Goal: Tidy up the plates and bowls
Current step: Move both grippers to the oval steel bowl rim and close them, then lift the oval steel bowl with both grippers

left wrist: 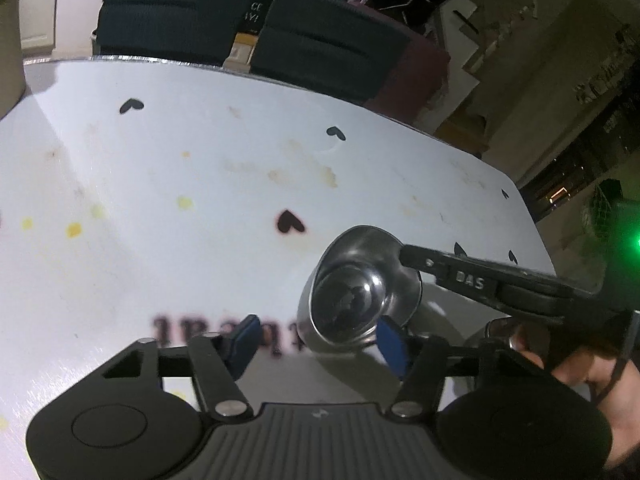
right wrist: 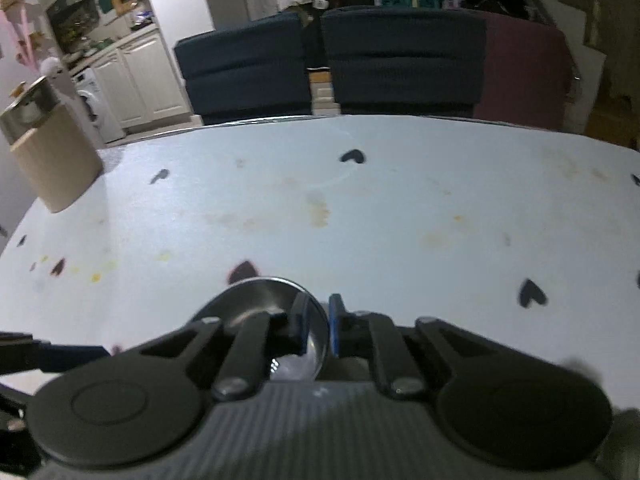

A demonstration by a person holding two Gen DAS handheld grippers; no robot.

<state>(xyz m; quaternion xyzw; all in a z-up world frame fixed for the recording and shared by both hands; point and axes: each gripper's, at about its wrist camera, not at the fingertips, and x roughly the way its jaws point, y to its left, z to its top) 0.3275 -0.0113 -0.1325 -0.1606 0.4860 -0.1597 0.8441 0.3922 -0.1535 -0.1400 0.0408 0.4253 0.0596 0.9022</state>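
Here, a small steel bowl (left wrist: 360, 292) sat tipped on the white, heart-printed table (left wrist: 200, 160), near its front edge. The right gripper (right wrist: 320, 326) had its jaws pinching the bowl's rim, one blue pad inside and one outside, likely to lift it for stacking. The left gripper (left wrist: 316, 344) held its jaws spread around the bowl's base; whether the pads touched the metal could not be told. It probably steadied the bowl. A steel container on a wooden block (right wrist: 56, 152) stood at the table's far left corner. Between lay broad bare tabletop, stained but unobstructed; dark chairs (right wrist: 328, 60) lined the far edge.
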